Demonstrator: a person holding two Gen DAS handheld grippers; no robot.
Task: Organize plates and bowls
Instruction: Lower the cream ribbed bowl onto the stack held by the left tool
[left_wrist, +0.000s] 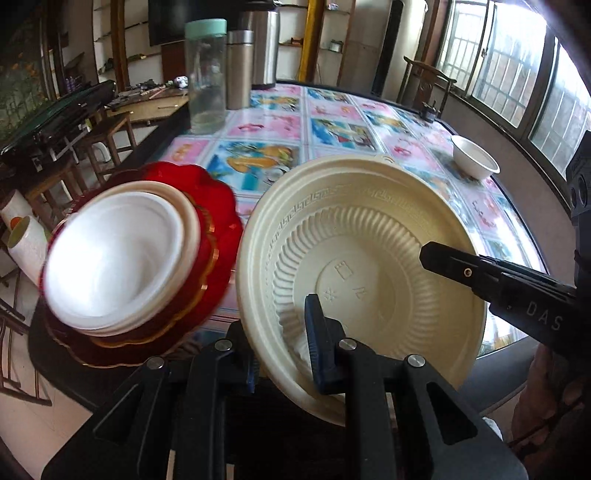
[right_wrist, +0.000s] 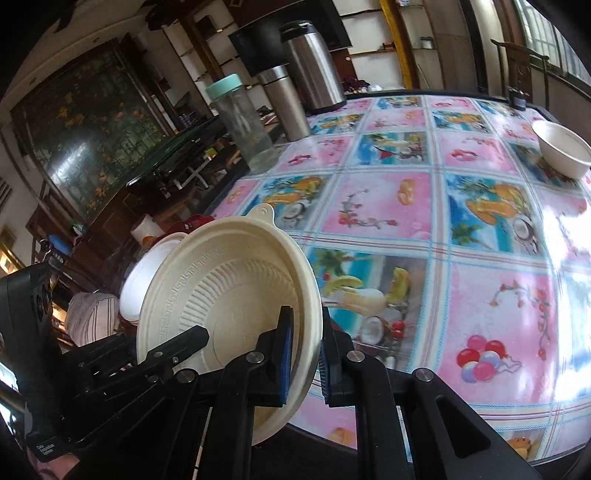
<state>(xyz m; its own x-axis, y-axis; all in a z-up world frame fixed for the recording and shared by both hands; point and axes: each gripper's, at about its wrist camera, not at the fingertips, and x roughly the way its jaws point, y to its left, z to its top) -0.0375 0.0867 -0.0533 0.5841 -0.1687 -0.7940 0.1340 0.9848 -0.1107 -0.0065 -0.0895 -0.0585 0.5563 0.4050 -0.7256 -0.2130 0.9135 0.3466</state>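
A cream ribbed bowl (left_wrist: 354, 236) is tilted up off the table's near edge, its inside facing both cameras. My left gripper (left_wrist: 280, 325) is shut on its lower rim, blue pads on either side of the wall. My right gripper (right_wrist: 306, 321) is shut on the same cream bowl (right_wrist: 221, 280) at its right rim. One right finger (left_wrist: 458, 269) lies inside the bowl; the other is hidden behind it. To the left sits a stack of red scalloped plates (left_wrist: 218, 236) holding a cream plate and a white bowl (left_wrist: 114, 254). A small white bowl (left_wrist: 474, 157) stands at the far right.
A round table with a flowered plastic cloth (right_wrist: 461, 236) carries a clear jar with a mint lid (left_wrist: 205, 74), a steel flask (left_wrist: 239, 68) and a steel jug (right_wrist: 314, 62) at the back left. Wooden stools (left_wrist: 107, 140) and paper cups (left_wrist: 22, 232) stand left of the table.
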